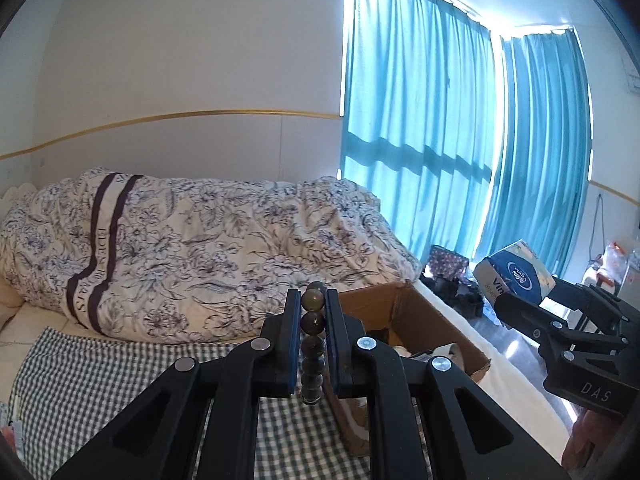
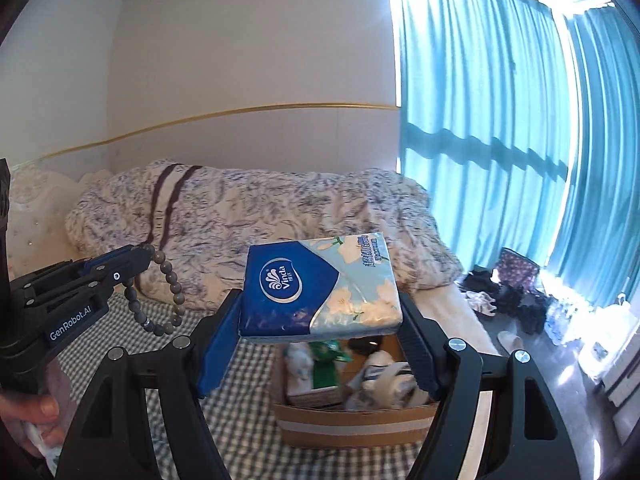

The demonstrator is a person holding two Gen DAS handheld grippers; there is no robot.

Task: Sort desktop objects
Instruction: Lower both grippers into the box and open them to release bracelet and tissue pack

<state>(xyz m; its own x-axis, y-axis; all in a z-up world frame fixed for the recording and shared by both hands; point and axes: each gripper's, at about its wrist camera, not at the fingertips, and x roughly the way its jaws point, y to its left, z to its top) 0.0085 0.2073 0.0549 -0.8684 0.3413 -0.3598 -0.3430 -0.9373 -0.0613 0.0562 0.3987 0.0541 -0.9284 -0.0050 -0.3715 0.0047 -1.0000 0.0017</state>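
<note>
My left gripper (image 1: pixel 313 312) is shut on a string of dark round beads, the bead bracelet (image 1: pixel 312 322), which hangs as a loop in the right wrist view, bracelet (image 2: pixel 168 304) under the left gripper (image 2: pixel 140 254). My right gripper (image 2: pixel 320 316) is shut on a blue and white Vinda tissue pack (image 2: pixel 320 288), held in the air right above an open cardboard box (image 2: pixel 356 420). In the left wrist view the tissue pack (image 1: pixel 516 276) and right gripper (image 1: pixel 520 304) are at the right, beyond the box (image 1: pixel 404 312).
The box holds several items, among them a green packet (image 2: pixel 330 364) and white things (image 2: pixel 384 376). It stands on a green checked cloth (image 1: pixel 100 380). Behind lies a floral quilt (image 1: pixel 220 248). Teal curtains (image 1: pixel 440 120) hang at the right, with bags and shoes (image 2: pixel 508 296) on the floor.
</note>
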